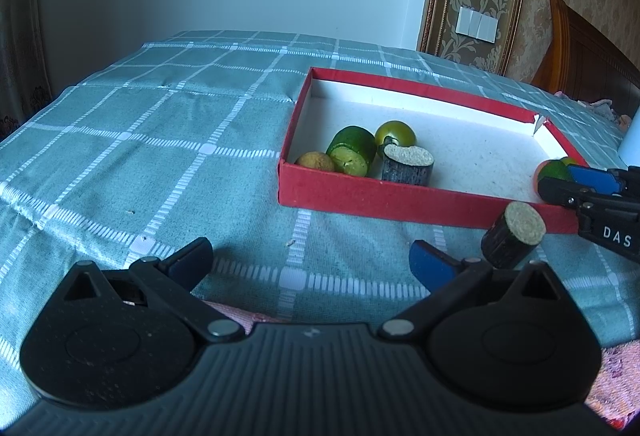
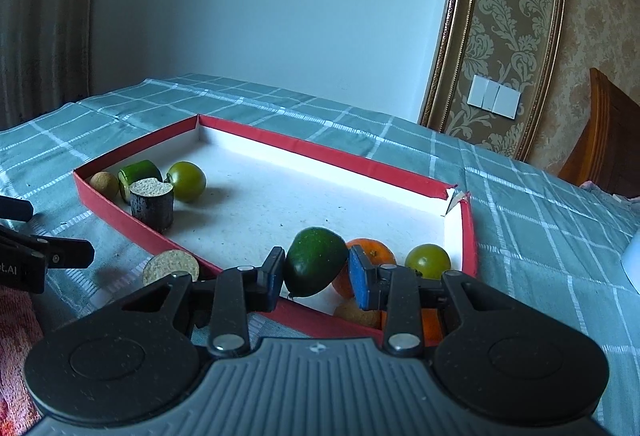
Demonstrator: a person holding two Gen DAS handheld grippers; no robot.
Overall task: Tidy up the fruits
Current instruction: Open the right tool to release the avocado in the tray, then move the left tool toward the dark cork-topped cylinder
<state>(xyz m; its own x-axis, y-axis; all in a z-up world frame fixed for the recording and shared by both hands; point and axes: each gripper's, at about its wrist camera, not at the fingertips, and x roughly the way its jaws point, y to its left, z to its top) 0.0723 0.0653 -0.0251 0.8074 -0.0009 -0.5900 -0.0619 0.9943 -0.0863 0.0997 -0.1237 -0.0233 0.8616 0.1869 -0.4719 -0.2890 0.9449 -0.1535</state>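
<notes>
we have the dark green, smooth-skinned avocado-shaped fruit [image 2: 316,262] clamped between the blue pads of our right gripper [image 2: 316,276], held over the near edge of the shallow red cardboard tray with the white floor [image 2: 332,156], at about 6 o'clock of the tray in the right wrist view. just behind it, toward 1 o'clock, sit a round orange fruit [image 2: 374,252] and a small green tomato-like fruit [image 2: 427,261]. the held fruit looks light and firm, likely a plastic model; its glossy, tapering skin could slip or swivel, so we judge the widest belly the place to grip, which is where the pads sit now. the pointed end tilts down toward 7 o'clock.

our right tool reaches in low and nearly level over the front wall. our left gripper [image 1: 312,260] hangs back above the teal checked tablecloth [image 1: 160,116], fingers spread wide and holding nothing, aimed at the tray's left corner at 12 o'clock. there a tan round fruit [image 1: 315,161], a green cut cylinder [image 1: 352,152], another green tomato-like fruit [image 1: 396,133] and a dark cork-topped stump [image 1: 408,166] cluster together. a second dark stump with a cork face [image 1: 514,235] lies outside the tray on the cloth, at 2 o'clock from our left fingers; short, stiff and light by the look, it should take a grip across its round sides.
</notes>
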